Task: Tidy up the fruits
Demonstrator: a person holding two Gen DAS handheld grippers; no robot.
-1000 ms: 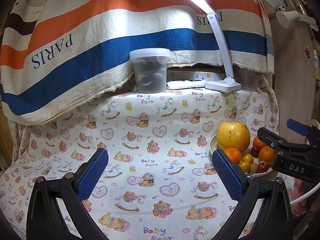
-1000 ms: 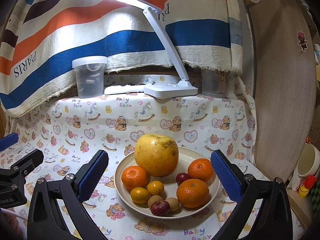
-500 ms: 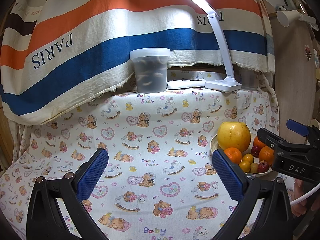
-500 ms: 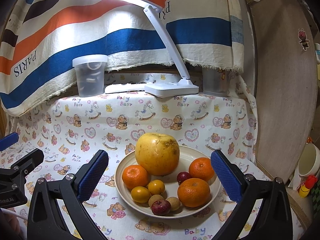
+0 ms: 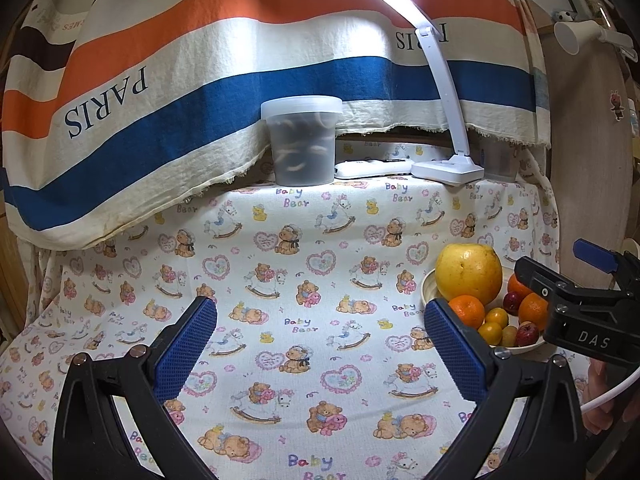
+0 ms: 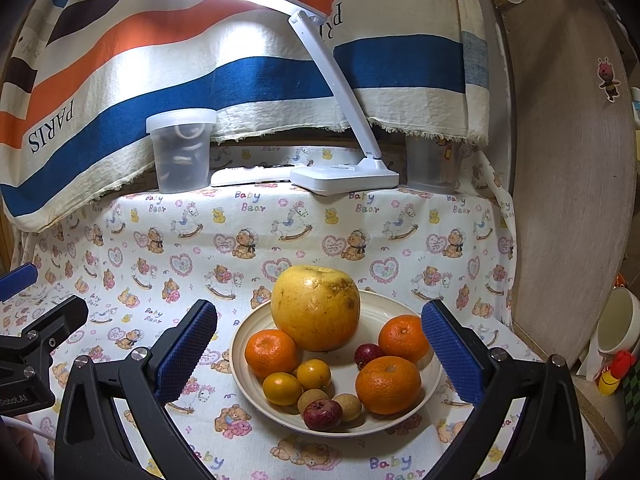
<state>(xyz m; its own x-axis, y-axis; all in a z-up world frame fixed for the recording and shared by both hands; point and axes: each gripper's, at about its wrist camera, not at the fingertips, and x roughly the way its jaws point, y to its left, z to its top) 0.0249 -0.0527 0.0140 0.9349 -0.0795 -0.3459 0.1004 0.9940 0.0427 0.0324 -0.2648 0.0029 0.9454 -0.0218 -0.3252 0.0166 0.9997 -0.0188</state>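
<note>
Fruits sit heaped together on the cream plate: a big yellow pomelo at the plate's 12 o'clock, three mandarins from 9 round to 4, two small yellow citrus, two tan longans and two dark red fruits toward 6.

My right gripper has its jaws spread wide with nothing between them; from its camera the plate lies right between the blue pads, just ahead. My left gripper is equally wide and empty over bare bear-print cloth, the plate off at its 3 o'clock.

I judge this fits either end of the job: fruit gathered on the plate as a finished arrangement, or a mixed pile awaiting sorting. I can't tell which, so I won't commit to a grasp.
</note>
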